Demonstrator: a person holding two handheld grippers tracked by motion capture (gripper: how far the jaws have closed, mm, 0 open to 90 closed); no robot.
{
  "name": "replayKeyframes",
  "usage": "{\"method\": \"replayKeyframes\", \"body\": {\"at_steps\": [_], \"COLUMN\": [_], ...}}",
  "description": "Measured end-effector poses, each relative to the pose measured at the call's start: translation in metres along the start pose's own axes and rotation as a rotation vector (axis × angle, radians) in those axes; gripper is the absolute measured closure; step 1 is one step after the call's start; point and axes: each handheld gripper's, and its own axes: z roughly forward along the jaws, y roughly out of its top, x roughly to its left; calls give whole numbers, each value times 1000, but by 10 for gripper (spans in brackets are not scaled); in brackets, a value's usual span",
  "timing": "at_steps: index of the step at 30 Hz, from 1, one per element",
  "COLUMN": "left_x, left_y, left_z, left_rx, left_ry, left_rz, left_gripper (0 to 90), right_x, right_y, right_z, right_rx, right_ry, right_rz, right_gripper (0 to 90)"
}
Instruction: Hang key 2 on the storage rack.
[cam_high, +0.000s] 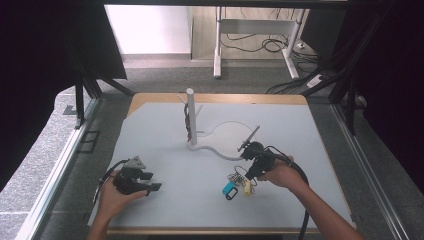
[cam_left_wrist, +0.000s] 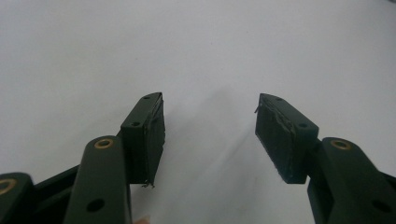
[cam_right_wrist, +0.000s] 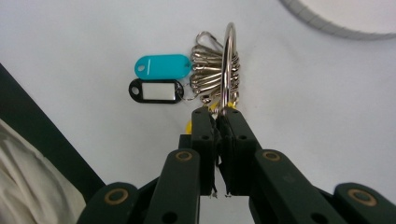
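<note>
I count one metal key ring (cam_right_wrist: 229, 65) carrying a bunch of small clips and three tags: one teal tag (cam_right_wrist: 162, 66), one black-framed tag (cam_right_wrist: 155, 90), one yellow tag (cam_high: 246, 187) mostly hidden. It lies on the white table (cam_high: 170, 130), right of centre. My right gripper (cam_right_wrist: 218, 116) has its jaws pinched tight on the ring. My left gripper (cam_left_wrist: 210, 126) rests apart at the near left, jaws spread wide, empty. One white stand (cam_high: 191, 117) rises behind.

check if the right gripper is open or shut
Shut: the right gripper has its fingers pinched on the big key ring.
</note>
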Motion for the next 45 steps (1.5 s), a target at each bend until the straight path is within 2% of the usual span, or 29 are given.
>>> {"method": "replayKeyframes", "body": {"at_steps": [2, 5, 7, 14, 20, 30, 45], "left_x": [0, 1, 1, 1, 0, 0, 0], "left_y": [0, 0, -1, -1, -1, -1, -1], "left_z": [0, -2, -3, -4, -2, -2, -3], "left_rx": [-2, -2, -5, -7, -6, -9, -8], "left_ry": [1, 2, 3, 3, 3, 4, 2], "left_rz": [-3, 0, -1, -1, -6, -4, -2], "left_gripper": [427, 428, 427, 427, 427, 427, 427], "right_x": [-1, -3, -5, -13, -20, -30, -41], "right_y": [2, 5, 6, 7, 15, 25, 36], "right_z": [5, 4, 4, -12, -30, -46, -73], "right_rx": [16, 9, 5, -27, -29, -49, -91], "right_ry": [1, 16, 40, 74, 71, 82, 59], "right_rz": [2, 9, 23, 49, 48, 65, 81], "right_gripper": [860, 865, 867, 870, 875, 876, 875]}}
